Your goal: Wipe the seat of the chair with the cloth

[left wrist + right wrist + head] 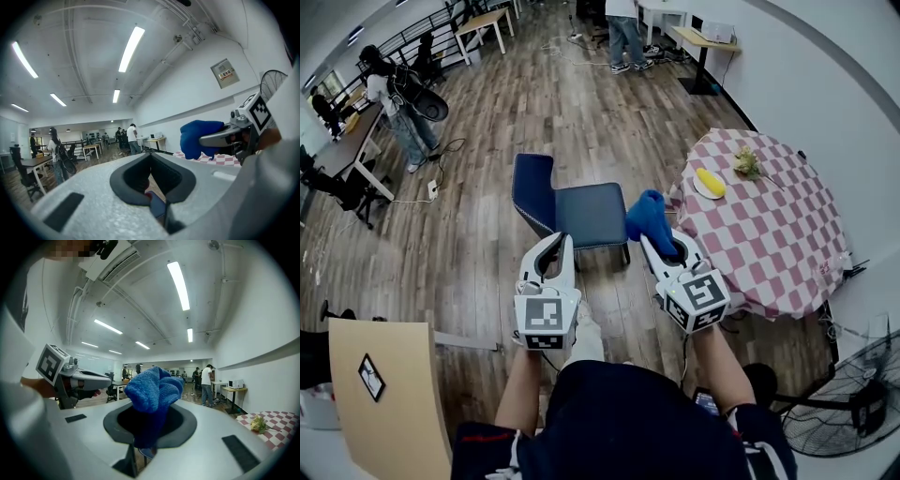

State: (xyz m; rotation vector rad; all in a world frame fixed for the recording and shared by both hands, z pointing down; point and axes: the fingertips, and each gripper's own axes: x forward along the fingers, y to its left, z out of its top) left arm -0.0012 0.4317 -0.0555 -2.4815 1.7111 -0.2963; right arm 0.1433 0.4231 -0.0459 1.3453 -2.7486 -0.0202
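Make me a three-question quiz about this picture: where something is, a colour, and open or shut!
1. Where is the fluffy blue cloth? A in the left hand-held gripper; B in the right hand-held gripper; C on the padded chair seat.
2. What colour is the chair seat? A dark blue; B red; C green.
3. The left hand-held gripper's jaws are: A wide open; B squeezing a cup; C shut, empty.
Answers: B, its jaws pinch the cloth; A, the seat is navy; C, its jaws meet with nothing between.

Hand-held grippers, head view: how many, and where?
2: left hand-held gripper, shut and empty, near the blue chair; right hand-held gripper, shut on the blue cloth, beside the checkered table.
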